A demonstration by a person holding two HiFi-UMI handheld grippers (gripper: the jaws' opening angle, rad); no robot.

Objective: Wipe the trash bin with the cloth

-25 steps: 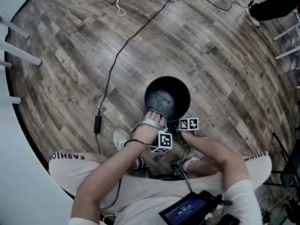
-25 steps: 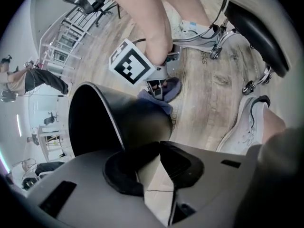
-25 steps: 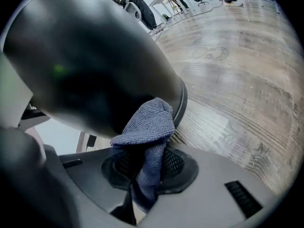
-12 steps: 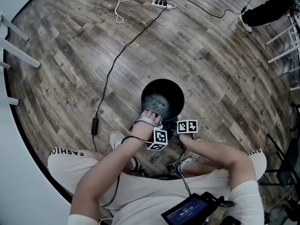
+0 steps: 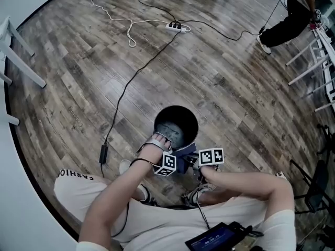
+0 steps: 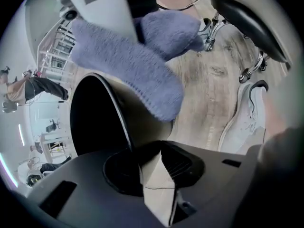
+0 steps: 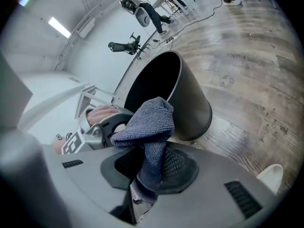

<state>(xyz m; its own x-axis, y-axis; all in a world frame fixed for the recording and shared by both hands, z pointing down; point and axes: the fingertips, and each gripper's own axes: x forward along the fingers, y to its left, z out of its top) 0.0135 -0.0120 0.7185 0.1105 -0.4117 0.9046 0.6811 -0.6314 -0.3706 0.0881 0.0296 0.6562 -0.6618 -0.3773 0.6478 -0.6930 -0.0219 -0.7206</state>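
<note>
Bottom centre of the head view: the round black trash bin (image 5: 178, 115), prob. plastic, stands on the grey-brown wood-plank floor (image 5: 235, 77), right in front of my knees. L gripper (image 6: 154, 172) is at the near rim. In the left gripper view the bin wall runs straight down into the jaws, which have just been closing; I read them as pinched on the rim, w/ the wall btwn the pads.

R gripper (image 7: 142, 194) is clenched on a narrow fold of the blue-grey terry cloth (image 7: 145, 122). The rest bunches loose above the jaws, just beside the bin's near outer wall and close to the L gripper. Can't tell if the cloth touches the bin yet.

Step in hand, as I judge it: get the cloth onto the bin and wipe.
- Hold the L pinch firm so the bin doesn't tip or spin.
- Lead w/ the bunched end, not the jaw tips, and press it flat to the wall.
- Sweep round the rim away from the L gripper to avoid a clash.
- The grip on the cloth is thin, so go light or it may drag out.
</note>
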